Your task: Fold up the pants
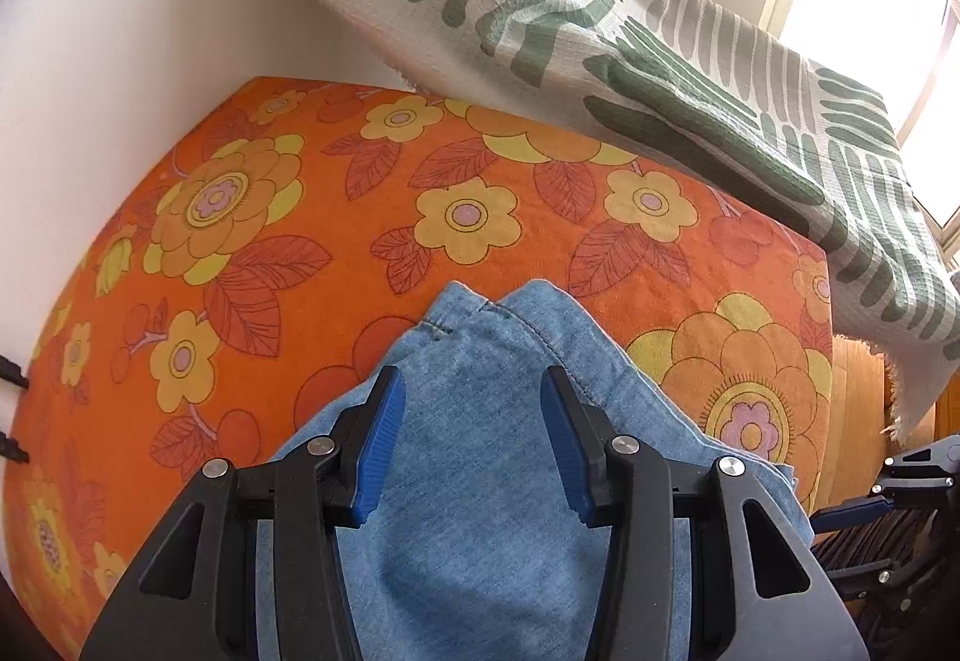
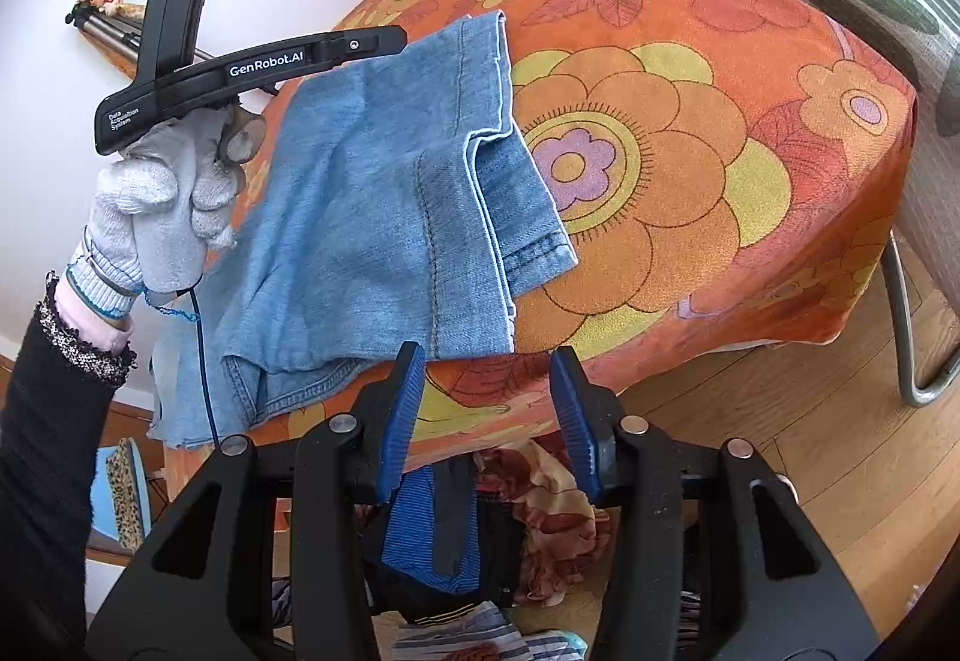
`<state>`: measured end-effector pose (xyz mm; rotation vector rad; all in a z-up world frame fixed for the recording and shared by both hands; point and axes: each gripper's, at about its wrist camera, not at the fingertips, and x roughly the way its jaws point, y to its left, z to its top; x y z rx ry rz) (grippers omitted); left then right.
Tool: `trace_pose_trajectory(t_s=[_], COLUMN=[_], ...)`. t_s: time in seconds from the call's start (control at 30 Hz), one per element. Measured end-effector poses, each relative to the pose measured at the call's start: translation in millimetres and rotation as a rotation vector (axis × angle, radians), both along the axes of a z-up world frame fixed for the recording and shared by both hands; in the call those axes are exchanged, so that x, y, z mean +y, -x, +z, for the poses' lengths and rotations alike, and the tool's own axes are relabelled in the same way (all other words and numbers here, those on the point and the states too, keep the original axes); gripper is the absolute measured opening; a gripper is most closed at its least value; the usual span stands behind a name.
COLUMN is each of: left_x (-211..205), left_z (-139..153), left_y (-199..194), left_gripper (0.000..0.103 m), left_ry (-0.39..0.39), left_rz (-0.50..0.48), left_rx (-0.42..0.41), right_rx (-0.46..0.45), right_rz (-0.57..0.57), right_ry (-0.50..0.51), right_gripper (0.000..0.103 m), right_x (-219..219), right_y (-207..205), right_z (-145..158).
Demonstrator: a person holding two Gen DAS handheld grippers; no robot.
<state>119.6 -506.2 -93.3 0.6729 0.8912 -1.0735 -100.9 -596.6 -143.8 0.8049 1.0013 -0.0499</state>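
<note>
Folded blue pants [image 2: 384,217] lie at the orange floral tablecloth's [image 2: 750,133] near-left edge, overhanging it. Left gripper [image 1: 471,421] spread above them; right gripper [image 2: 489,409] spread, empty, past that edge.

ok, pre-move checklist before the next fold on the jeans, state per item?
1. Left gripper open, fingers astride the jeans: ok.
2. Right gripper open, holding nothing: ok.
3. Jeans fully on the orange floral table: not ok, one end hangs over the near edge.
4. Layers lined up: not ok, an under layer sticks out at the right side.
5. Blue cable clear of the denim: not ok, it runs across the hanging end.
6. Left fingers touching the cloth: cannot tell.
</note>
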Motion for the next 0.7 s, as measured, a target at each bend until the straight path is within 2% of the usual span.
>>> trace_pose_trajectory(t_s=[0.17, 0.33, 0.43, 0.53, 0.67, 0.7], left_x=[-10.3, -16.7, -20.9, -22.2, -20.3, -19.4], left_z=[-8.8, -15.5, -21.4, -26.7, -31.0, -30.6], left_y=[-6.5, -5.7, -8.5, -10.3, -3.4, -2.6], left_gripper=[0.046, 0.046, 0.046, 0.046, 0.045, 0.039], left_ry=[-0.049, -0.059, -0.070, -0.072, -0.079, -0.071], left_rz=[-0.044, -0.099, -0.105, -0.106, -0.121, -0.122], left_rx=[-0.043, -0.037, 0.001, 0.048, 0.020, 0.021], right_rx=[0.001, -0.016, -0.021, -0.013, 0.000, -0.001], right_rz=[-0.003, -0.011, -0.002, 0.024, 0.065, 0.059], right_ry=[0.005, 0.011, 0.026, 0.090, 0.132, 0.138], right_gripper=[0.047, 0.047, 0.045, 0.043, 0.042, 0.039], right_x=[-0.8, -4.1, -1.2, 7.7, 18.3, 17.9], right_y=[-0.8, -0.9, -5.1, -11.3, -18.7, -18.6], right_z=[2.4, 5.9, 6.6, 9.8, 8.8, 9.1])
